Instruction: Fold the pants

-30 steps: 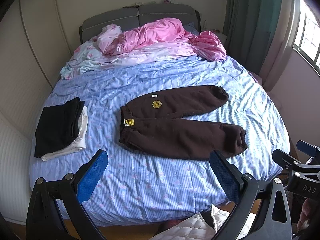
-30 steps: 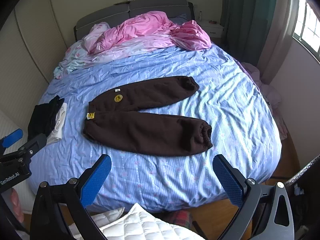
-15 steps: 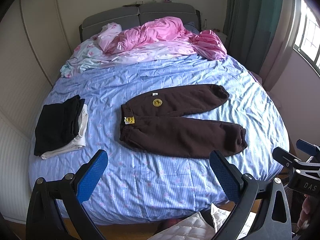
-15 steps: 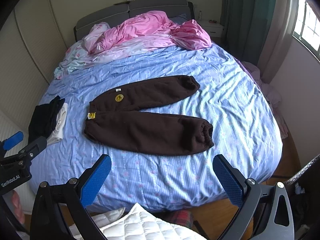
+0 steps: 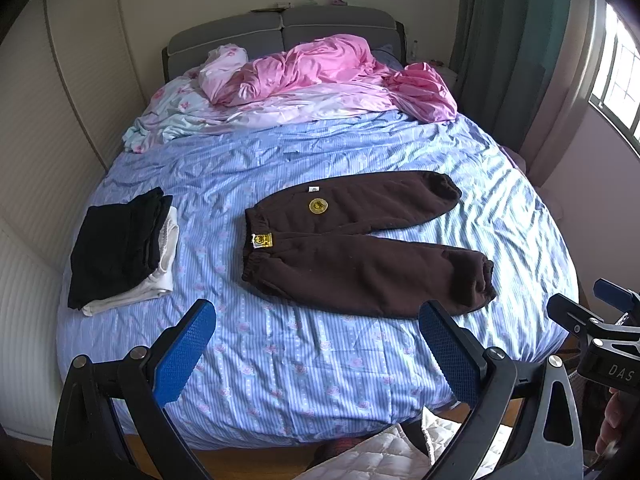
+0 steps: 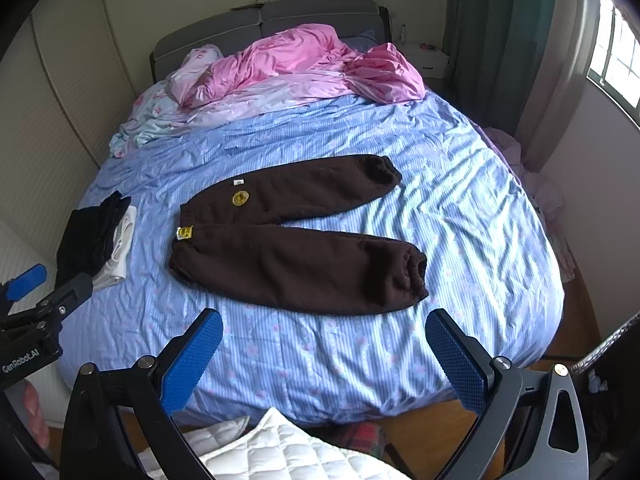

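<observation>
Since a second ago almost nothing has shifted: our view has crept slightly nearer the bed, and the brown pants lie just as they did. They are spread flat near the middle of the blue striped bedspread, waistband to the left and both legs running right, the far leg angled away so the two part in a narrow V. A round yellow badge sits on the far hip, a small white tag just beyond it, and a yellow label is sewn at the waistband; none of their print is legible to us.

Left of the pants, well apart, we see a folded pile, black garments on top of a white one. At the far end a pink quilt is bunched against the grey headboard.

Our left gripper hovers over the near edge of the bed, its blue-padded fingers spread wide and holding nothing. Our right gripper is likewise held above the near edge, fingers wide apart and empty. From the left camera its side reads "DAS"; from the right camera the left gripper's body reads "GenRobot.AI". A white quilted cloth lies below, on the near side of the bed.
</observation>
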`<control>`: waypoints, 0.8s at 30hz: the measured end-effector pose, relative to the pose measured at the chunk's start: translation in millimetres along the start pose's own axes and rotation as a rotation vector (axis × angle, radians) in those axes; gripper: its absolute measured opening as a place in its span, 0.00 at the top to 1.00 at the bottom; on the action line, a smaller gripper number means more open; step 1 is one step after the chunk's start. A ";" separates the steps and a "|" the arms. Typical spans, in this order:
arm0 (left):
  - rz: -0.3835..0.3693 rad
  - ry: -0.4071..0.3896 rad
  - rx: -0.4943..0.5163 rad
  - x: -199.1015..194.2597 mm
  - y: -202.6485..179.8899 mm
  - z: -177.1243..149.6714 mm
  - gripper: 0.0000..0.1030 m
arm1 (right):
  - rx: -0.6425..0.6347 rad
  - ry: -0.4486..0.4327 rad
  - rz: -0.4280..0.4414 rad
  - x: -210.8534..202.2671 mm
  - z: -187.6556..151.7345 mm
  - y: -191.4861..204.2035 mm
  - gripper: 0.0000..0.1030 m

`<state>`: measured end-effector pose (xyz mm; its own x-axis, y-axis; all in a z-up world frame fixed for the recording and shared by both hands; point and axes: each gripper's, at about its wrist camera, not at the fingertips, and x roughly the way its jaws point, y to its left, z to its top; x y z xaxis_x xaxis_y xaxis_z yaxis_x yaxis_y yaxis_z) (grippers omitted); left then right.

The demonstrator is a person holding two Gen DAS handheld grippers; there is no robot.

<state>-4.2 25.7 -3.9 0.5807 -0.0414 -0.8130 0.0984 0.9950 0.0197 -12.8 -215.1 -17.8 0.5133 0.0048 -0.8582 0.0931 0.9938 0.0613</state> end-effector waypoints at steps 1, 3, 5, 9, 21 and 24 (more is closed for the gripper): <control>0.000 0.000 0.000 0.0 0.0 -0.2 0.00 | 0.000 0.000 0.000 0.0 0.1 0.0 0.00; 0.000 0.000 0.000 0.0 0.0 -0.4 0.00 | 0.001 0.000 -0.001 0.1 0.2 0.4 0.00; 0.000 -0.002 0.000 0.0 -0.1 -0.2 0.00 | 0.001 0.000 -0.001 0.0 0.3 0.4 0.00; 0.001 0.000 -0.002 0.0 -0.4 -0.3 0.00 | -0.001 -0.001 -0.001 0.2 0.1 1.0 0.00; 0.000 0.001 -0.002 0.3 0.0 -2.0 0.00 | -0.001 0.000 -0.003 2.5 0.7 1.7 0.00; -0.001 0.009 -0.003 2.4 0.4 -0.5 0.00 | -0.002 0.003 -0.003 3.1 0.9 1.8 0.00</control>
<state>-3.2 26.1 -6.1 0.5733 -0.0420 -0.8183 0.0971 0.9951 0.0170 -10.3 -213.5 -19.9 0.5101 0.0018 -0.8601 0.0929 0.9940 0.0571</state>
